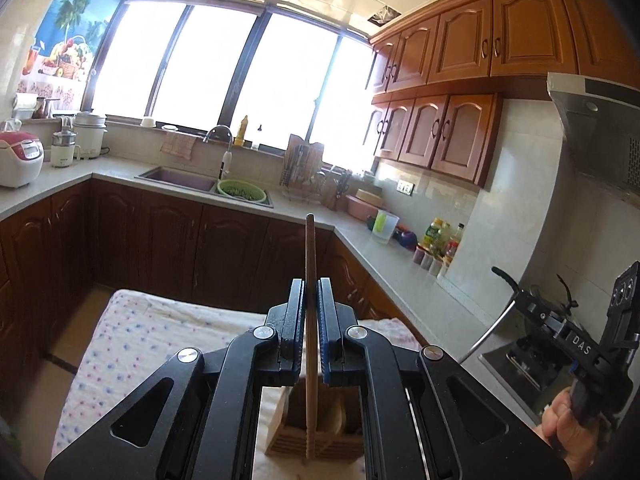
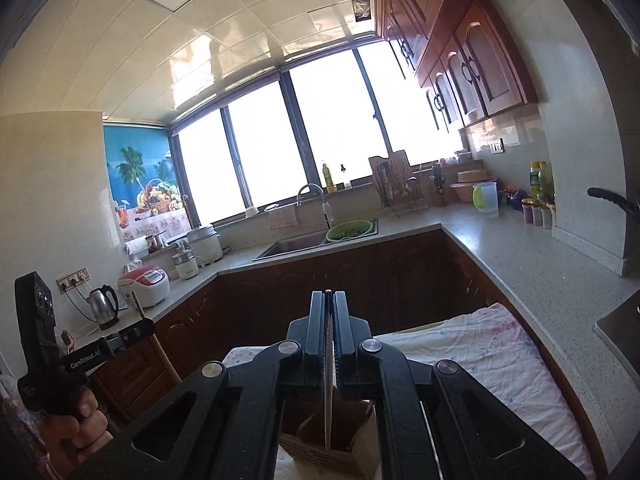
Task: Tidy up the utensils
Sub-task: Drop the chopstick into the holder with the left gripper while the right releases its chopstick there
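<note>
My left gripper (image 1: 310, 292) is shut on a wooden-handled utensil (image 1: 311, 320) that stands upright, its lower end down in a slatted wooden utensil holder (image 1: 316, 436) beneath the fingers. My right gripper (image 2: 328, 304) is shut on a thin metal utensil (image 2: 328, 400), held edge-on, its lower end hanging over the same wooden holder (image 2: 332, 452). The holder stands on a white dotted cloth (image 1: 152, 332). The right gripper also shows at the right edge of the left wrist view (image 1: 520, 300), a metal utensil hanging from it. The left gripper shows at the left of the right wrist view (image 2: 140, 330).
An L-shaped speckled countertop (image 2: 520, 256) runs along dark cabinets, with a sink (image 1: 180, 178), a green colander (image 1: 242, 191), a dish rack (image 1: 304, 176), bottles and jars (image 1: 440, 244), a rice cooker (image 1: 18, 158) and a kettle (image 2: 104, 306). A range hood (image 1: 600, 128) hangs at right.
</note>
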